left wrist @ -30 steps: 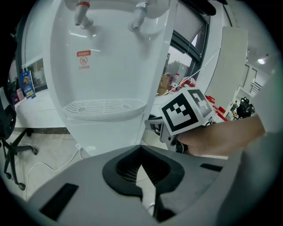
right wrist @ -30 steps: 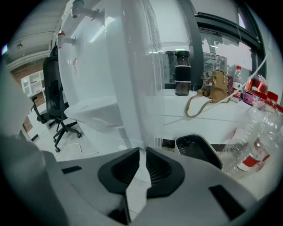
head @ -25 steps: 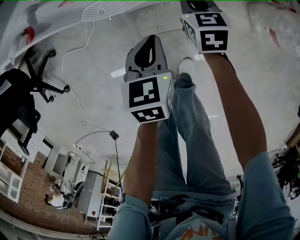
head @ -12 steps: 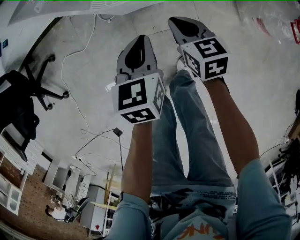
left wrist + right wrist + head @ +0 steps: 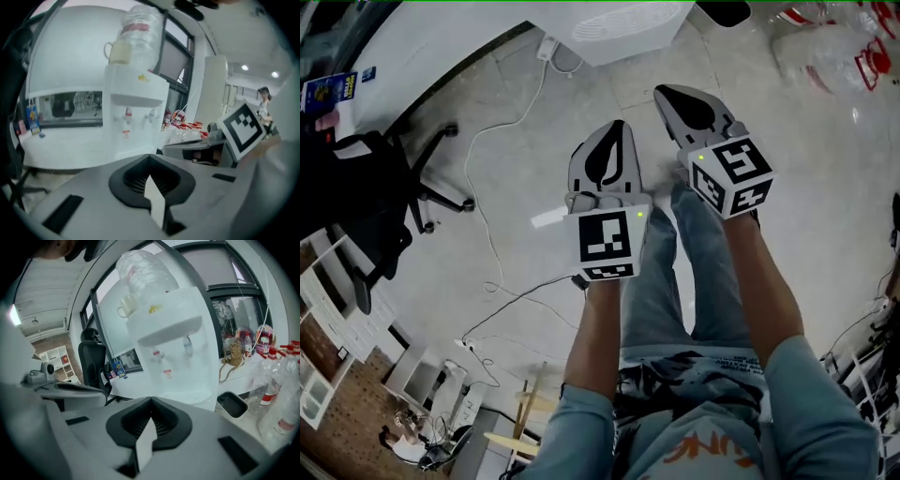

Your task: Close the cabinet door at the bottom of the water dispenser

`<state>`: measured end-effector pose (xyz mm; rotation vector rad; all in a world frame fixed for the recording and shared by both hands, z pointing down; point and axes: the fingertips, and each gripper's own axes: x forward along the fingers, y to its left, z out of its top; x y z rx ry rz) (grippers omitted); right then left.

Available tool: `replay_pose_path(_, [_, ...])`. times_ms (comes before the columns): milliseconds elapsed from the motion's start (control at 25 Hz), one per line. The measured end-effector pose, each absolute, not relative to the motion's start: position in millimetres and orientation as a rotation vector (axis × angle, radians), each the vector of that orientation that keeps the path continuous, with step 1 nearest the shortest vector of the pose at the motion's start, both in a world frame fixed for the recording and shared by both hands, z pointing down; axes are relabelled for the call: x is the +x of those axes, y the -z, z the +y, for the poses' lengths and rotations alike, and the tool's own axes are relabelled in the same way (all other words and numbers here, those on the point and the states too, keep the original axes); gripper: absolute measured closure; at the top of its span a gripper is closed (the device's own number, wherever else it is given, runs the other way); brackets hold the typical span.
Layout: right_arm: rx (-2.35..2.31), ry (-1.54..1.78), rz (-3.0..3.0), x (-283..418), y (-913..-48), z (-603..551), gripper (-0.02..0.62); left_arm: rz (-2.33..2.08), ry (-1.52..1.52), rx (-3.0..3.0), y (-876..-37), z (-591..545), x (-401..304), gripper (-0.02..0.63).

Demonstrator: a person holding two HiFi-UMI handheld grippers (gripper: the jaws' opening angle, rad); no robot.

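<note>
1. Water dispenser [image 5: 133,117] is the white unit that both grippers face, well apart from their tips. Nearest the head camera are the person's forearms [image 5: 759,281] and jeans [image 5: 661,281].
2. Left gripper [image 5: 614,131] is held out over the floor, its marker cube [image 5: 607,239] turned toward the head camera. Its jaws are clenched together and grasp nothing.
3. Right gripper [image 5: 673,98] is just beside the left one and reaches slightly farther, with its own cube [image 5: 733,175] tilted. Its jaws are likewise clenched shut and empty.
4. Beneath both lies the pale floor [image 5: 806,159]. A white cable [image 5: 469,173] trails across it, and a black office chair [image 5: 366,197] stands off to the person's left.
5. Beyond the jaw tips the dispenser stands upright, with only its top edge in the head view. In the left gripper view an inverted bottle [image 5: 140,30] sits on top, a cream mug [image 5: 118,51] rests beside it, and taps [image 5: 127,114] show on the front.
6. Its lower front reads as plain white down to where the gripper bodies cut it off. The cabinet door cannot be made out there, so whether it is open or closed cannot be told.
7. To the dispenser's right are a small black tray [image 5: 232,404] and wrapped plastic bottles [image 5: 281,394] with red labels.
</note>
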<state>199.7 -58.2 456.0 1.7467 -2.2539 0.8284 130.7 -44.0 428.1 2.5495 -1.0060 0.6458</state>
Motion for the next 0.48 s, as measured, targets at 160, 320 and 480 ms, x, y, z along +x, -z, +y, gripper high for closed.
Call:
replay_pose_path(160, [1.780,-0.692,-2.230,170,-352,-46,0.568,-1.079,-0.619,2.645,-336,-51,83,0.598])
replay_pose_path(320, [1.815,-0.603,-2.197,157,-262,-42,0.566,-1.164,-0.512,2.620,-250,-59,51,0.598])
replay_pose_path(480, [1.897,-0.559,-2.209,131,-184,-47,0.566,-1.128,-0.371,2.661,-175,-65,30,0.598])
